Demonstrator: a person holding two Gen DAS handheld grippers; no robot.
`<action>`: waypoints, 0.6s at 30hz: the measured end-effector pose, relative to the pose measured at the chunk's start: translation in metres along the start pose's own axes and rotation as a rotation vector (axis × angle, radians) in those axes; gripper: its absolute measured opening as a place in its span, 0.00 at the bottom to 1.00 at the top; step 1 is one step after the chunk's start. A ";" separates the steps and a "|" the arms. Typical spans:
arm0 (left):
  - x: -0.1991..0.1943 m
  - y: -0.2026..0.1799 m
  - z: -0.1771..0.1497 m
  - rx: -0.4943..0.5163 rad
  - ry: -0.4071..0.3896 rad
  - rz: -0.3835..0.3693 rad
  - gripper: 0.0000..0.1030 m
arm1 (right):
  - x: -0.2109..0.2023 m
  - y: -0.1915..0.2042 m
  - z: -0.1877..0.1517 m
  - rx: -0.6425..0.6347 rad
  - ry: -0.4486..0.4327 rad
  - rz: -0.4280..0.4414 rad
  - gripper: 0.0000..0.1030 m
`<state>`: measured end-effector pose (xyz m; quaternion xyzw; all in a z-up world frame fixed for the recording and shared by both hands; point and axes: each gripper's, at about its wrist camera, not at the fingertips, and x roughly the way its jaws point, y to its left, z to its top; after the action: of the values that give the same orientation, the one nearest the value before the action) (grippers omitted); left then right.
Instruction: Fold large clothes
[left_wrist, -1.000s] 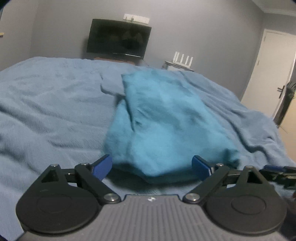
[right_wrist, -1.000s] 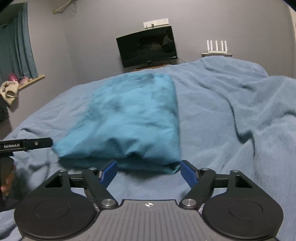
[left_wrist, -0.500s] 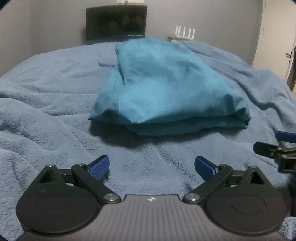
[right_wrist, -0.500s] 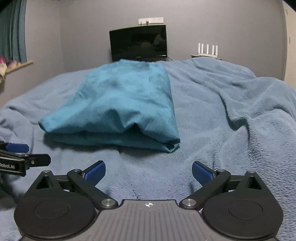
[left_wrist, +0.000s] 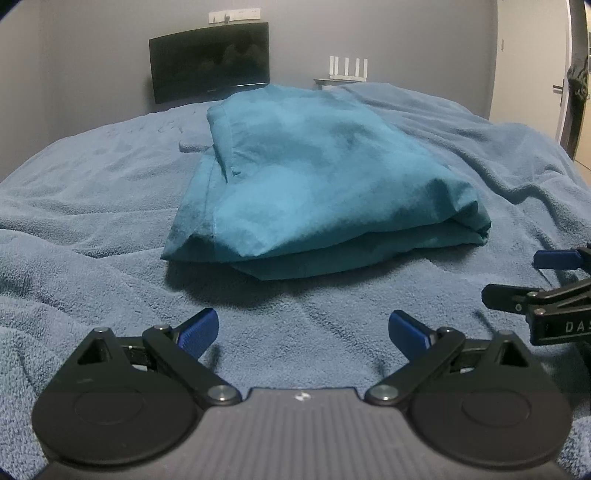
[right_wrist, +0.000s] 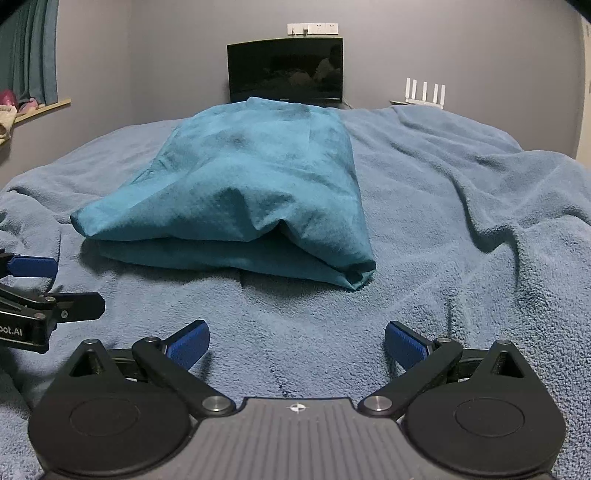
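A teal garment (left_wrist: 314, 184) lies folded in layers on the blue blanket (left_wrist: 92, 206); it also shows in the right wrist view (right_wrist: 251, 192). My left gripper (left_wrist: 304, 332) is open and empty, low over the blanket a short way in front of the garment's near folded edge. My right gripper (right_wrist: 297, 341) is open and empty, likewise in front of the garment. The right gripper's fingers (left_wrist: 554, 259) show at the right edge of the left wrist view, and the left gripper's fingers (right_wrist: 31, 266) show at the left edge of the right wrist view.
The blanket is rumpled into ridges on the right (right_wrist: 498, 229). A dark monitor (right_wrist: 284, 70) and a white router (right_wrist: 424, 92) stand at the far wall. A door (left_wrist: 561, 74) is at the right, a curtain and sill (right_wrist: 33, 74) at the left.
Both grippers have pulled back from the garment's near edge and sit farther from it, still open. The garment lies folded on the blanket.
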<state>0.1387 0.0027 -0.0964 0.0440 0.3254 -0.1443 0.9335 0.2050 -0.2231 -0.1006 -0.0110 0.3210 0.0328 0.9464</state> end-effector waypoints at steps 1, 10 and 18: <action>0.000 0.000 0.000 -0.001 0.001 0.000 0.97 | 0.000 0.000 0.000 -0.002 0.000 0.000 0.99; 0.003 -0.001 -0.002 0.013 0.012 0.000 0.97 | 0.001 0.001 -0.001 -0.006 0.004 0.000 0.99; 0.005 -0.002 -0.002 0.019 0.017 0.000 0.97 | 0.003 0.002 -0.001 -0.009 0.013 -0.002 0.99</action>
<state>0.1401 -0.0003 -0.1009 0.0538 0.3320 -0.1471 0.9302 0.2066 -0.2209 -0.1033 -0.0158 0.3272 0.0331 0.9443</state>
